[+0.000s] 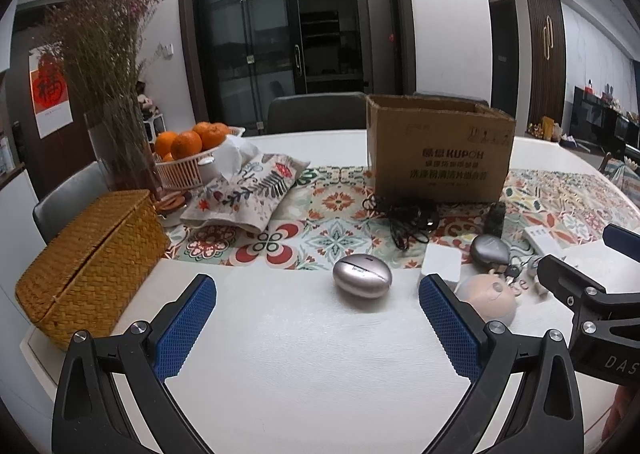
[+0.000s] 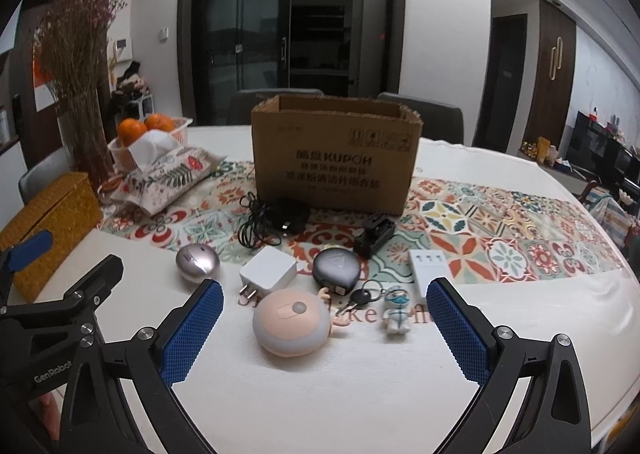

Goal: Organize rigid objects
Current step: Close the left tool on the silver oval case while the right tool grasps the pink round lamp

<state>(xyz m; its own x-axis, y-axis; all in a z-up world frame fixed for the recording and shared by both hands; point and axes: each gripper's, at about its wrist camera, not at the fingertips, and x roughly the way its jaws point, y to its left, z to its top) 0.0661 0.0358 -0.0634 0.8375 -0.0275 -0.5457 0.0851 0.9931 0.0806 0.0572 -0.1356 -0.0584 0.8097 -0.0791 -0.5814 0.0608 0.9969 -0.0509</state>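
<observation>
An open cardboard box (image 2: 334, 166) (image 1: 440, 158) stands on the patterned runner. In front of it lie a black cable with plug (image 2: 268, 224), a black charger (image 2: 374, 236), a white plug adapter (image 2: 267, 272), a dark round case (image 2: 335, 266), a silver egg-shaped case (image 2: 197, 260) (image 1: 362, 275), a white strip (image 2: 428, 268), keys with a figurine (image 2: 394, 312) and a pink round toy (image 2: 292, 322) (image 1: 490, 300). My right gripper (image 2: 324, 334) is open around the pink toy's near side. My left gripper (image 1: 318, 328) is open, just short of the silver case.
A woven basket (image 1: 88, 258) sits at the table's left edge. Behind it stand dried flowers (image 1: 108, 66), a basket of oranges (image 1: 188, 152) and a fabric tissue cover (image 1: 244, 190). Grey chairs (image 1: 316, 112) stand behind the table.
</observation>
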